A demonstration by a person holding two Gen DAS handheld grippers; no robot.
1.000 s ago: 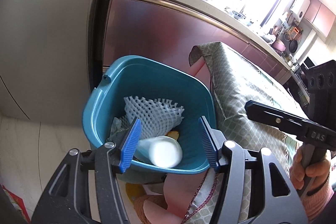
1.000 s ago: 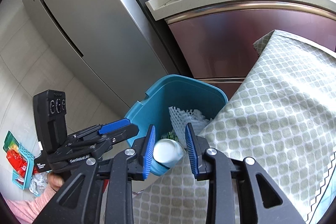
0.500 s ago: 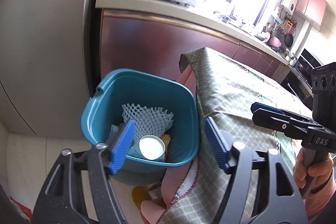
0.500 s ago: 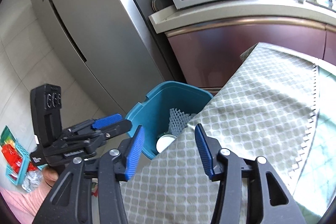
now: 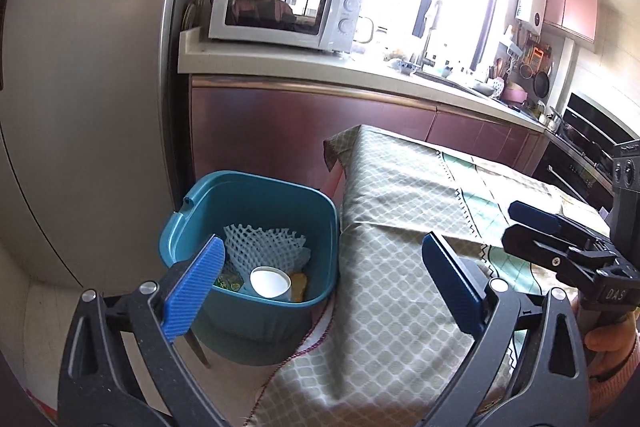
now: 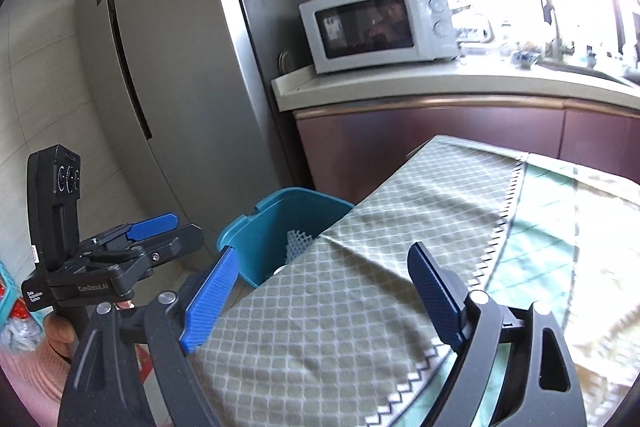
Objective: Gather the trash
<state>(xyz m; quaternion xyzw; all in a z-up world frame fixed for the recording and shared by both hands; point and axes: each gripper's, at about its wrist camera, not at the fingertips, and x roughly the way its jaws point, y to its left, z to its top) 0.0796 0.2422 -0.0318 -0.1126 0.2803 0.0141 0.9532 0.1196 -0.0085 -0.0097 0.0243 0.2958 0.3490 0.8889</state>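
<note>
A teal bin (image 5: 256, 199) stands beside the cloth-covered table (image 5: 400, 211). Inside it lie a white foam net (image 5: 264, 247), a white cup (image 5: 270, 282) on its side and some small scraps. My left gripper (image 5: 324, 287) is open and empty, above and in front of the bin. My right gripper (image 6: 324, 303) is open and empty over the table's cloth. The bin (image 6: 276, 223) shows partly behind the table edge in the right wrist view, where the left gripper (image 6: 156, 231) appears at the left. The right gripper (image 5: 536, 223) appears at the right of the left wrist view.
A steel fridge (image 5: 80, 107) stands left of the bin. A counter (image 5: 304, 71) with a white microwave (image 5: 280, 9) runs behind, above maroon cabinets (image 5: 280, 135). A sink and utensils sit further right. Colourful items (image 6: 12, 311) lie on the floor at the left.
The right gripper opened and let the white cup drop into the bin. Both grippers pulled back and rose away from the bin; the left gripper's jaws spread wider.
</note>
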